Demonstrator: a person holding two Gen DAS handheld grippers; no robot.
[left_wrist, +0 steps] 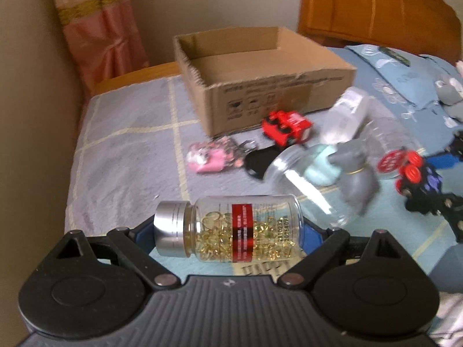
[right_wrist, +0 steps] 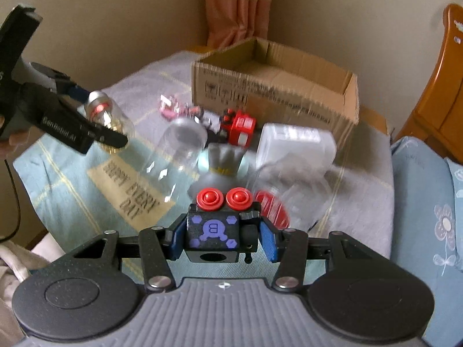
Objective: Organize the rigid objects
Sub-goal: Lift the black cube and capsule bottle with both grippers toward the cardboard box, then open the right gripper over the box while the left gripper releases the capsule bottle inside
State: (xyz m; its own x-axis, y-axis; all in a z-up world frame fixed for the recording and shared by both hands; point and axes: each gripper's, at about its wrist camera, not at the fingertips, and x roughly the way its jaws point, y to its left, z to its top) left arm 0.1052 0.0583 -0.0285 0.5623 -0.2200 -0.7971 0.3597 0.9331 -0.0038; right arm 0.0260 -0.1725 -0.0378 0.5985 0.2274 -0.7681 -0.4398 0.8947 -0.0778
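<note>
Here the bed (left_wrist: 124, 133) with its checked blanket carries everything, and the open cardboard box (left_wrist: 260, 92) stands at its far side, ahead of both grippers and apparently empty. Between the box and the grippers lies a scatter of loose things: a frosted plastic container (right_wrist: 295, 144), a clear jar (right_wrist: 179, 150) lying on its side, a grey and mint soft figure (right_wrist: 222, 162), a red toy truck (left_wrist: 286, 127) just in front of the box wall, and a pink trinket (left_wrist: 205, 156) beside it.

The left gripper (left_wrist: 228, 231) has its fingers spread wide yet closed end to end on the capsule bottle (left_wrist: 231, 228), one pad against the silver cap and the other against the base. The bottle's long axis runs crosswise between the fingers, level, and it is clear of the blanket. The right gripper (right_wrist: 221, 237) has its fingers drawn in close on the small black block toy (right_wrist: 214, 231) with two red knobs on top, also carried above the bed.

The box lies straight ahead of the left gripper and ahead and slightly right for the right one; the left looks about as near as the right. Judging from this, the next step is to carry each object forward over the near wall. The bottle, held crosswise, should clear the opening, which looks far wider than the bottle is long.
</note>
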